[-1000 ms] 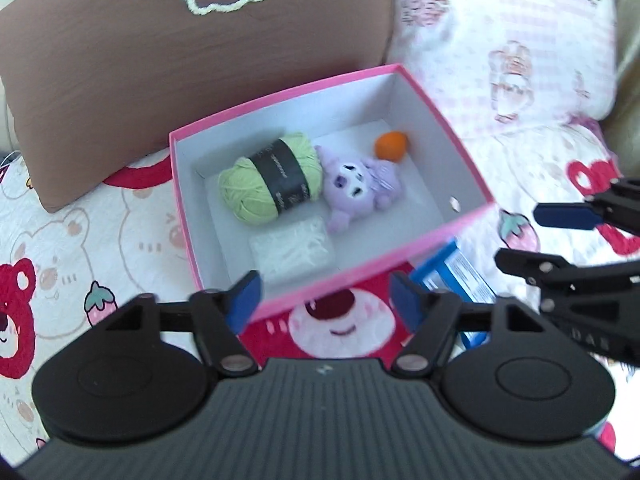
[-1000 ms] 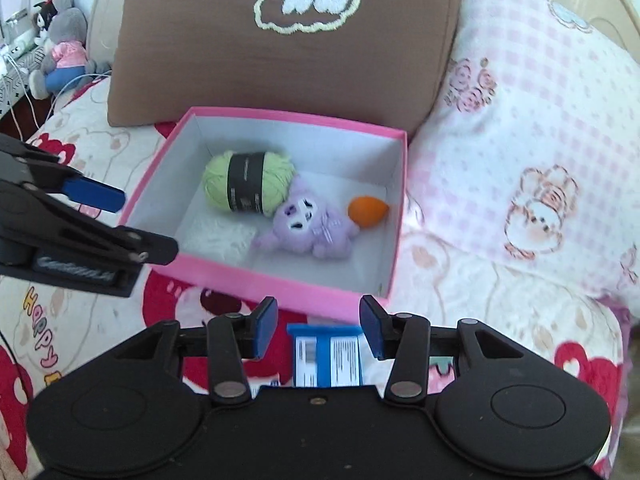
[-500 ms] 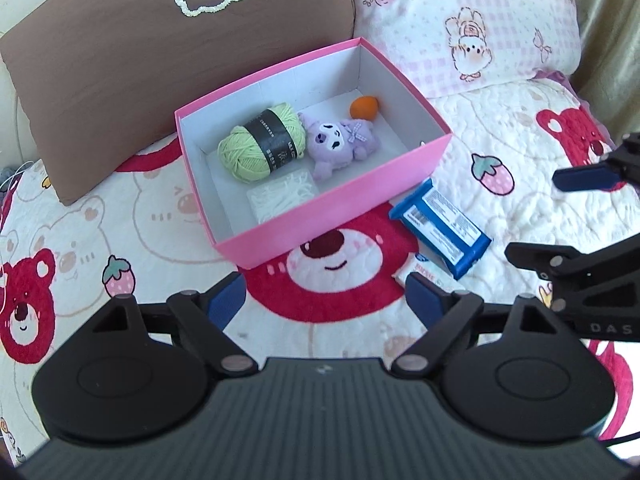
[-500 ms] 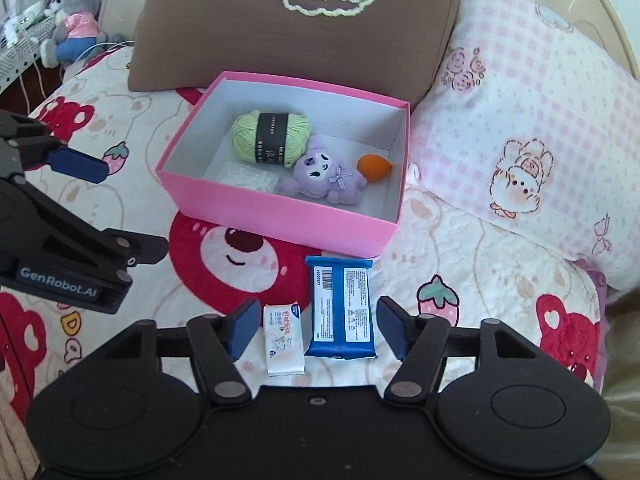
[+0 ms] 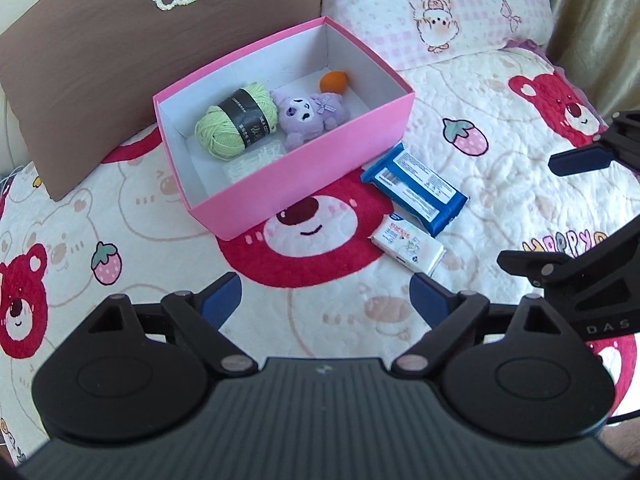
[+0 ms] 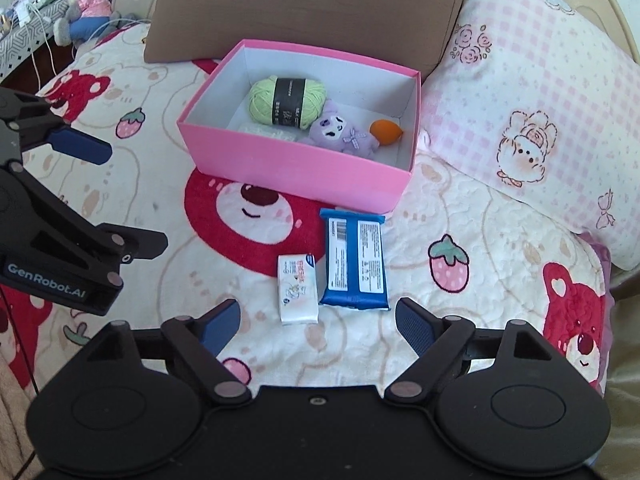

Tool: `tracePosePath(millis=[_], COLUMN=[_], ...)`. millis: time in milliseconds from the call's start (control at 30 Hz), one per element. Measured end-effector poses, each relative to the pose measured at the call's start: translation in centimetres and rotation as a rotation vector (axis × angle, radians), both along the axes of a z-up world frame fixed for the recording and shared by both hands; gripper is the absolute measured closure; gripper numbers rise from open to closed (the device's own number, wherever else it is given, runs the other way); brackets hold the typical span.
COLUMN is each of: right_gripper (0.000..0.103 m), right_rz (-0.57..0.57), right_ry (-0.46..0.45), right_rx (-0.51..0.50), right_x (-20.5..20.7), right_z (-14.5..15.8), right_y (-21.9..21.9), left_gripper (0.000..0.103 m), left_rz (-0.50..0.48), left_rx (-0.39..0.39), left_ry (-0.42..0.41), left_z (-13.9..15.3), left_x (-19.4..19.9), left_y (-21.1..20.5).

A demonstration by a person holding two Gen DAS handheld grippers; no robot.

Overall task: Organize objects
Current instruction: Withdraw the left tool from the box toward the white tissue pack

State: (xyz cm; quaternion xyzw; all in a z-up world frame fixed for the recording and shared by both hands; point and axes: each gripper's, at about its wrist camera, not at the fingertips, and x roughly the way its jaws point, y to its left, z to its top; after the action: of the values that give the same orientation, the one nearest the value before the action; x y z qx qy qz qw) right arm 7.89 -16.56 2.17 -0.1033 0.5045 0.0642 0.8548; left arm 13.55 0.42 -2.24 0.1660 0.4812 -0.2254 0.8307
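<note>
- While I've got both cams pointed down at the bed, the pink box (image 6: 296, 170) sits on the bear-print blanket (image 6: 460, 208), right in front of the brown pillow (image 6: 280, 8).
- Inside the box: green yarn ball (image 6: 287, 98) w/ a black band, purple plush (image 6: 340, 134) just beside it, an orange thing (image 6: 385, 131) toward the right wall, and a whitish packet (image 5: 256, 162) at the front – partly hidden by the near wall in the right cam.
- Outside the box, on the blanket: blue packet (image 6: 354, 258), its top end nearly at the box's front wall, and a small white tissue pack (image 6: 298, 288) alongside it on the left. Can't tell if the two are touching.
- My left gripper (image 5: 325, 296) – jaws spread wide and opening, nothing between them, only blanket underneath.
- My right gripper (image 6: 318, 320) – jaws opening too, wide apart, not holding anything. The tissue pack and blue packet lie just ahead of the fingertips, pads not on either.
- Each gripper shows at the edge of the other's cam, so they're side by side.
- Pink checked pillow (image 6: 540, 92) off to the right, a few stuffed toys (image 6: 86, 4) top left in the right cam.
</note>
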Motion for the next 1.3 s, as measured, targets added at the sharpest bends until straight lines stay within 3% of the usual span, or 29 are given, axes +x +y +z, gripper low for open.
tracePosePath(millis=[400,900,1133,1300], right_gripper=[0.015,0.016,0.015,0.015], right_rz=[0.047,0.003,-0.011,-0.038], right_ry=[0.063,0.106,0.015,-0.091], right_rx=[-0.016,0.012,0.131,0.175], right_x=[-1.6,-1.3,-2.0,-2.0], right_z=[-2.6,-8.1,-10.3,-12.2], right_y=[0.4,-0.6,-1.8,-2.9], left_gripper=[0.004,0.004,0.004,0.004], left_rz=[-0.049,-0.08,-0.072,-0.122], left_rx=[-0.057,-0.069,-0.159,-0.182], left_ry=[0.046,0.09,0.125,0.053], left_z=[-2.2,-6.7,-9.3,-10.5], left_x=[-0.7,-0.5,0.6,1.2], left_y=[0.3,-0.8,-0.2,-0.9])
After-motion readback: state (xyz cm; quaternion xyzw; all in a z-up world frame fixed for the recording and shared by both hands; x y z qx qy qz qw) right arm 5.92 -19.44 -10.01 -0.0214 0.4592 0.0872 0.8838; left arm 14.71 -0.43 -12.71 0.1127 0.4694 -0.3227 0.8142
